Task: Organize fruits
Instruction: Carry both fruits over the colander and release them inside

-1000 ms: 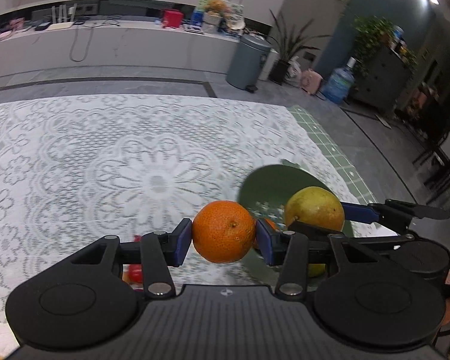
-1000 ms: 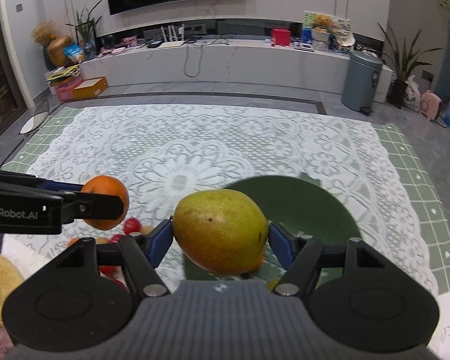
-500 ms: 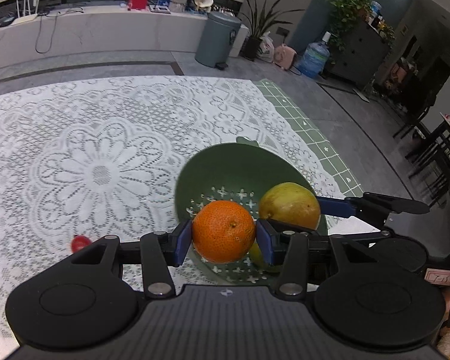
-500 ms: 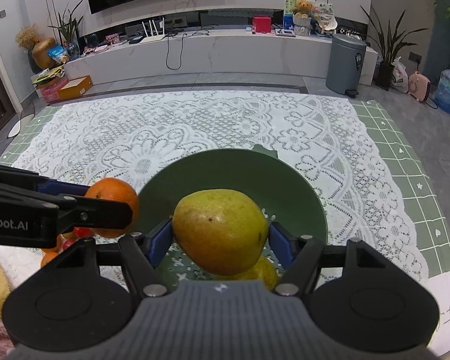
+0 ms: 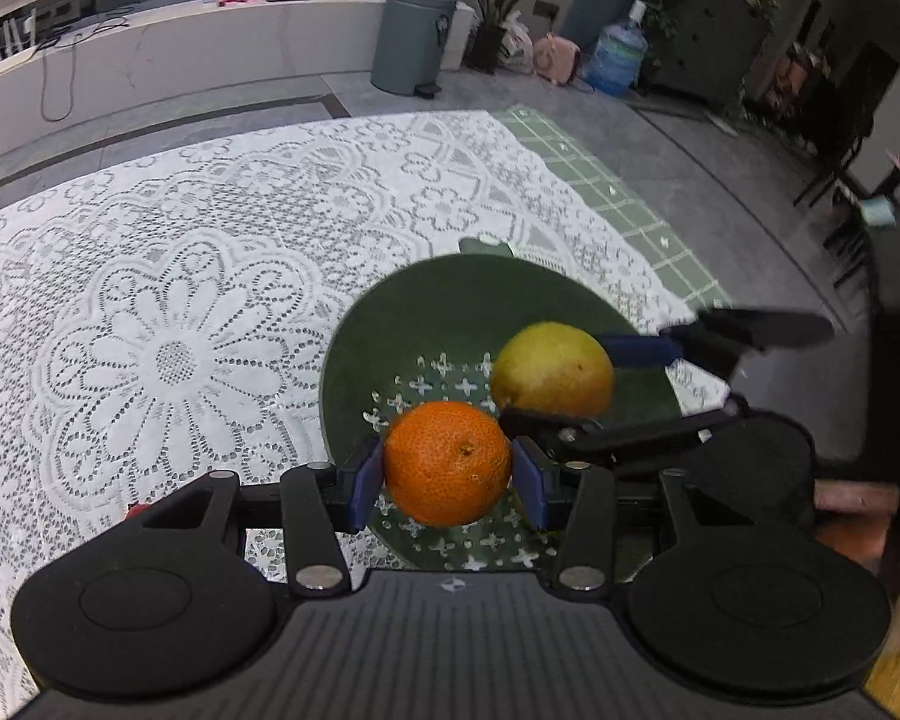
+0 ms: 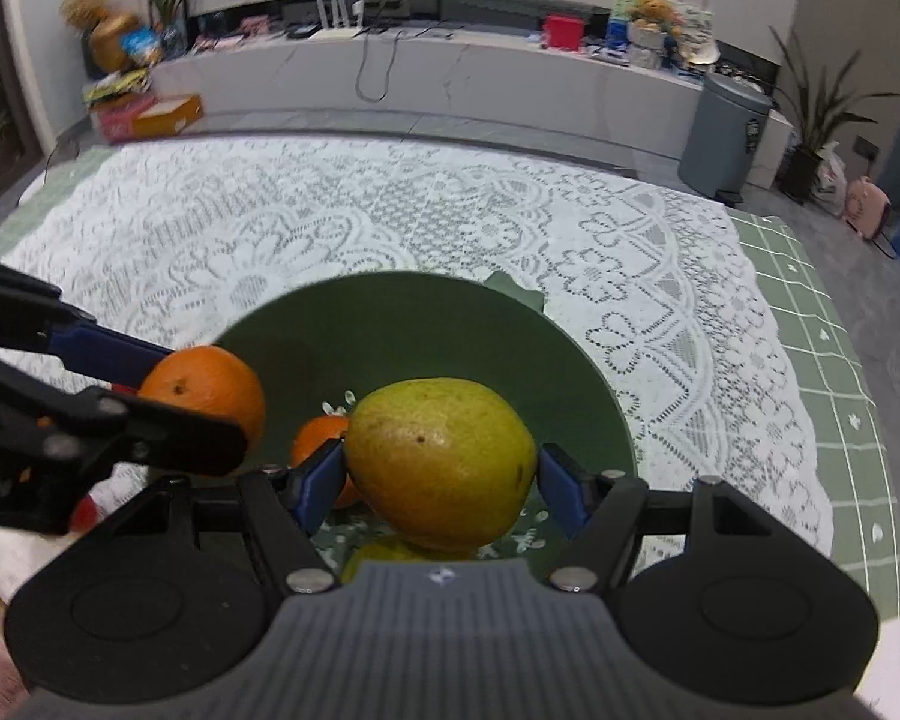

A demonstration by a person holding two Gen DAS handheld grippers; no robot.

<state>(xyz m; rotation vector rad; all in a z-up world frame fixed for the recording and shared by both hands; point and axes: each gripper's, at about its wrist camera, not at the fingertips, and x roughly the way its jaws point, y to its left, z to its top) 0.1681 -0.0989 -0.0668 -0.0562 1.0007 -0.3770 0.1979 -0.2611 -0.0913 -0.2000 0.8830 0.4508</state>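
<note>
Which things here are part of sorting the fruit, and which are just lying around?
Job: orange in left gripper; pear in right gripper; green colander.
Lying about: grey bin; water jug; orange box.

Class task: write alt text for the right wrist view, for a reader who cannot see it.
The right gripper holds a yellow-green pear over a green colander on a lace tablecloth. At left, the left gripper holds an orange.

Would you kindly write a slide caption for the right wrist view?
Right gripper holds a pear over the green bowl; left gripper brings an orange.
</note>
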